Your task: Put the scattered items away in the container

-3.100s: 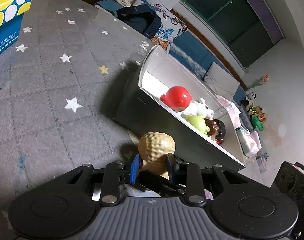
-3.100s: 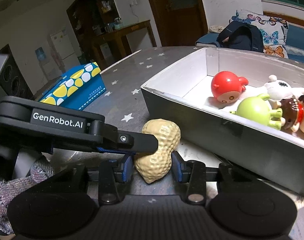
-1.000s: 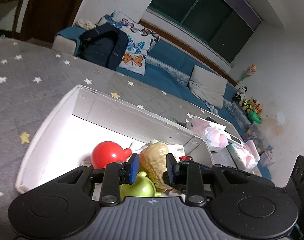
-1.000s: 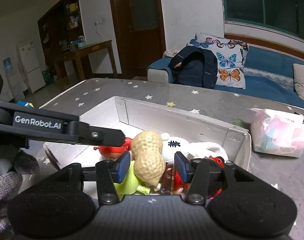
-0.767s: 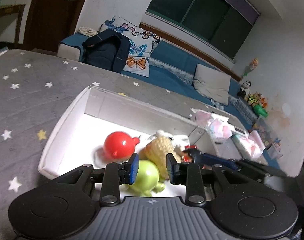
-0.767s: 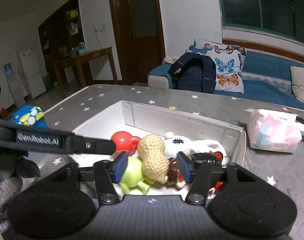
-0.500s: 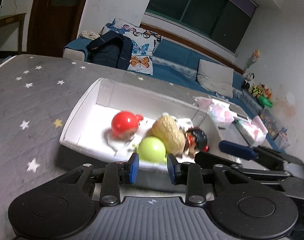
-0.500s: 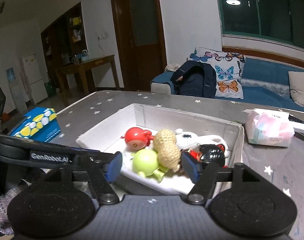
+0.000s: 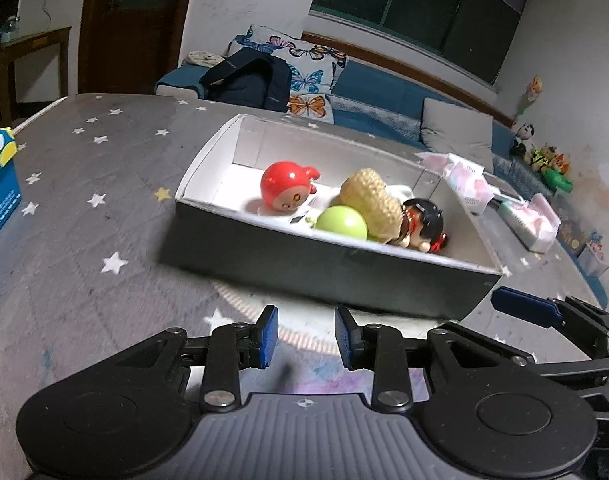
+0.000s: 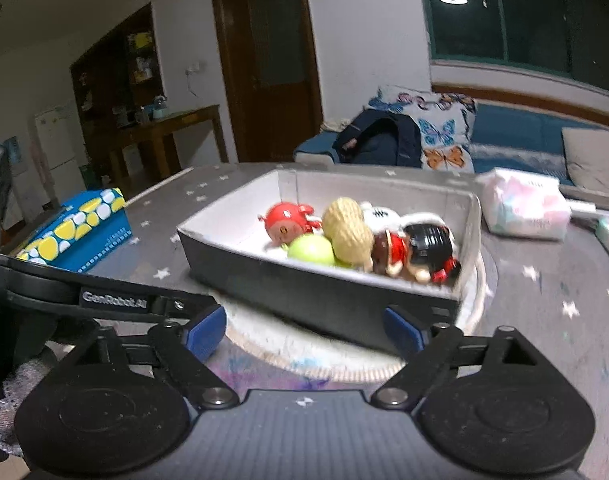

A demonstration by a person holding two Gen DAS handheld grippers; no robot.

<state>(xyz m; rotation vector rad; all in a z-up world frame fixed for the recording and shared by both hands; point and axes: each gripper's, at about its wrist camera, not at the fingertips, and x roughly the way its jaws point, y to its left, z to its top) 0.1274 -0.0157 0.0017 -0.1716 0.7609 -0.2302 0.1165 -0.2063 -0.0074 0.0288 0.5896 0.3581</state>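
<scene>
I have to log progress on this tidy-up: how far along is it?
Done: the peanut toy lies in the box with the red toy, green toy and black-haired doll. In hand: nothing; the left gripper and right gripper, jaws just opened, are empty. Left: no loose toys visible.

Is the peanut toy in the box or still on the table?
In. The peanut toy lies inside the box among the other toys.

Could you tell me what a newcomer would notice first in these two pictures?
The box on the starry grey table stands out, with its cluster of toys: a red figure, a green ball, a peanut and a black-haired doll. Both the left gripper and right gripper hang open and empty before it. A blue-and-yellow carton lies to the left.
</scene>
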